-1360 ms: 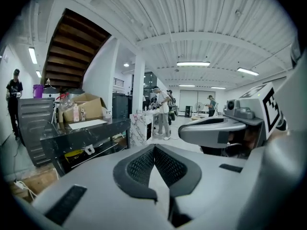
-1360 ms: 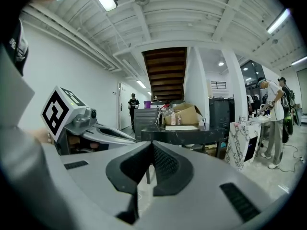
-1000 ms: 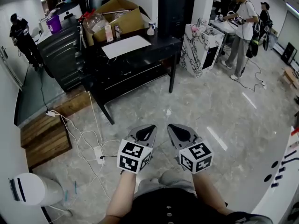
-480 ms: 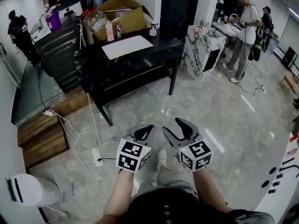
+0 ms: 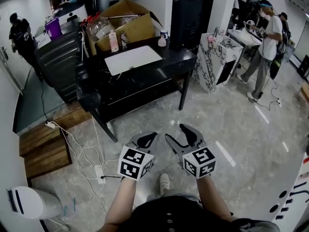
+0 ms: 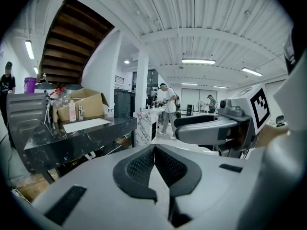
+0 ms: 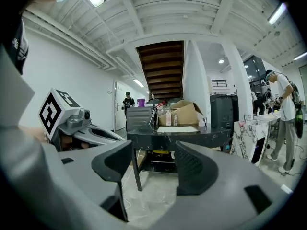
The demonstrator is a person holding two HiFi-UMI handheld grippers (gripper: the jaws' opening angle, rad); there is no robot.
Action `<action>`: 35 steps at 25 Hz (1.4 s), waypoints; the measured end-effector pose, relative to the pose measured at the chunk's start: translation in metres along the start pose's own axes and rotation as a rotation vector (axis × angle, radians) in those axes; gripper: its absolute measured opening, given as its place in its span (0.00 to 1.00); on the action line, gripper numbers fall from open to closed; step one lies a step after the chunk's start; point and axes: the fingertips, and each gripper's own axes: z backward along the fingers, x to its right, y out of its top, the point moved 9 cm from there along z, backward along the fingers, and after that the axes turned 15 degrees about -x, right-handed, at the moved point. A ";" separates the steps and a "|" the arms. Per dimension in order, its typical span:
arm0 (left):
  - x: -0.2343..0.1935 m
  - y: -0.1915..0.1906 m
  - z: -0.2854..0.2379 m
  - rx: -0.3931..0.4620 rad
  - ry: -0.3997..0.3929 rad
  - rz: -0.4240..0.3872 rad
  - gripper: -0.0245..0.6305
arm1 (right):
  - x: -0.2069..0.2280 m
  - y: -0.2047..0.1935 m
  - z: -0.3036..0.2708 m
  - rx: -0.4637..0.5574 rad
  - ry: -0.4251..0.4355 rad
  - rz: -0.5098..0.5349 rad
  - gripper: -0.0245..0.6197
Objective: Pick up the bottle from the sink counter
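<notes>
Since the earlier frames the black table (image 5: 145,76) has drawn nearer to both grippers, and the right gripper's jaws, shut a second ago, have just been opening with nothing between them.

Far ahead and to the left of the left gripper (image 5: 149,138) a person in dark clothes (image 5: 21,33) stands by a wall. A power strip (image 5: 101,161) with white cables lies on the floor just left of that gripper. Its jaws are pressed together and empty, as the left gripper view (image 6: 153,150) shows.

Straight ahead of both grippers stands the black table, well apart from them. On it are a cardboard box (image 5: 120,25) and a white sheet (image 5: 133,59). A pink-labelled bottle (image 5: 113,41) stands at the front of the box, and a small white bottle (image 5: 162,41) stands at the table's far right edge. I cannot tell which one the task means.

The right gripper (image 5: 176,132) is just beside the left one, with its jaws moderately apart and empty (image 7: 152,150).

Ahead and to its right stands a marbled cabinet (image 5: 212,59). Farther right, a person in a white shirt (image 5: 268,47) stands at a counter.
</notes>
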 end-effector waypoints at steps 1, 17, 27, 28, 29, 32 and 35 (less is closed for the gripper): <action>-0.005 0.008 -0.007 0.005 0.004 0.001 0.06 | 0.010 0.005 -0.006 0.003 0.003 -0.001 0.45; -0.048 0.080 -0.106 -0.008 0.001 0.019 0.06 | 0.115 0.041 -0.069 0.023 0.073 -0.005 0.44; -0.073 0.102 -0.149 -0.014 -0.019 0.021 0.07 | 0.157 0.036 -0.090 0.008 0.018 -0.050 0.44; -0.076 0.104 -0.154 -0.014 -0.026 0.019 0.06 | 0.162 0.038 -0.094 0.009 0.011 -0.058 0.44; -0.080 0.107 -0.159 -0.017 -0.032 0.019 0.06 | 0.166 0.040 -0.098 0.010 0.005 -0.064 0.44; -0.096 0.115 -0.174 -0.029 -0.041 0.022 0.06 | 0.177 0.050 -0.115 0.008 0.001 -0.066 0.44; -0.115 0.125 -0.188 -0.030 -0.043 0.028 0.07 | 0.188 0.060 -0.137 0.001 0.005 -0.062 0.44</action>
